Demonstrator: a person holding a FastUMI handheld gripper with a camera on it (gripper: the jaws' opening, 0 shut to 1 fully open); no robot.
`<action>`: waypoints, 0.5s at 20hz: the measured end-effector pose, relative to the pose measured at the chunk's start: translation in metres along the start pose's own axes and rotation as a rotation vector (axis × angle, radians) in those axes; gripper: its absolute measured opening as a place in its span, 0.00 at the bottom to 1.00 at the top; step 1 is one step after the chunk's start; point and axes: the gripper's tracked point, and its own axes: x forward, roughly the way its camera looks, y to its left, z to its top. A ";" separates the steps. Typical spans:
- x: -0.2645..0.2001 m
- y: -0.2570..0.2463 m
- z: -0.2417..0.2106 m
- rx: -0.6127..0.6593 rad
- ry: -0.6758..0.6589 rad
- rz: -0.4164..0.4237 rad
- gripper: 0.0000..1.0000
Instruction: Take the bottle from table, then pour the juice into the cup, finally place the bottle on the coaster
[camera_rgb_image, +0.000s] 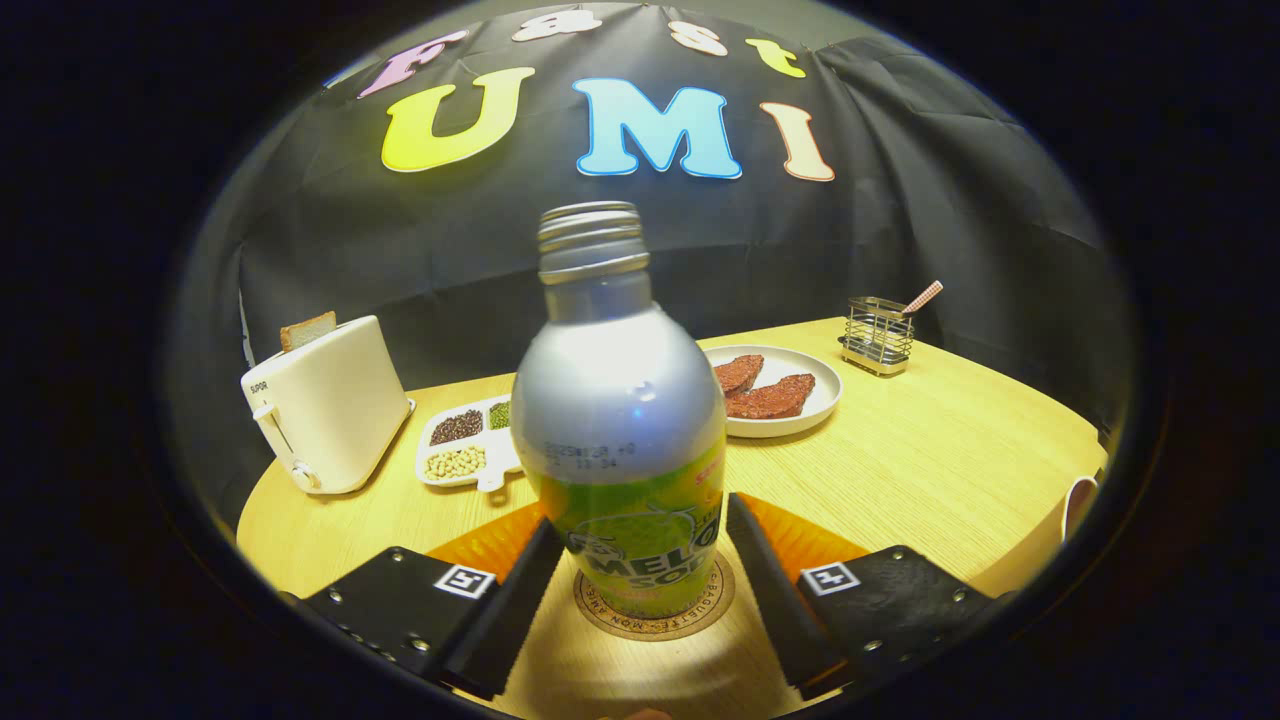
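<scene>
Plainly, the bottle (620, 420) stands upright on the coaster (655, 608) on the counter (930, 460), between the tongs (643, 555), whose fingers flank it, contact uncertain; its smooth metal wall looks slippery and dentable, so the lower body is the hold.

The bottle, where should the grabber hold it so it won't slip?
Grip the bottle around its wide lower body, coming from the front with a finger on each side, as the gripper sits now. It stands upright on the coaster; its sides there look straight, but the neck is narrow and tapered.
</scene>
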 end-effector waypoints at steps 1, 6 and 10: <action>-0.004 -0.001 0.004 -0.002 -0.008 0.000 0.99; -0.030 -0.002 0.034 -0.008 -0.060 0.054 0.99; -0.061 -0.002 0.068 -0.016 -0.110 0.110 0.99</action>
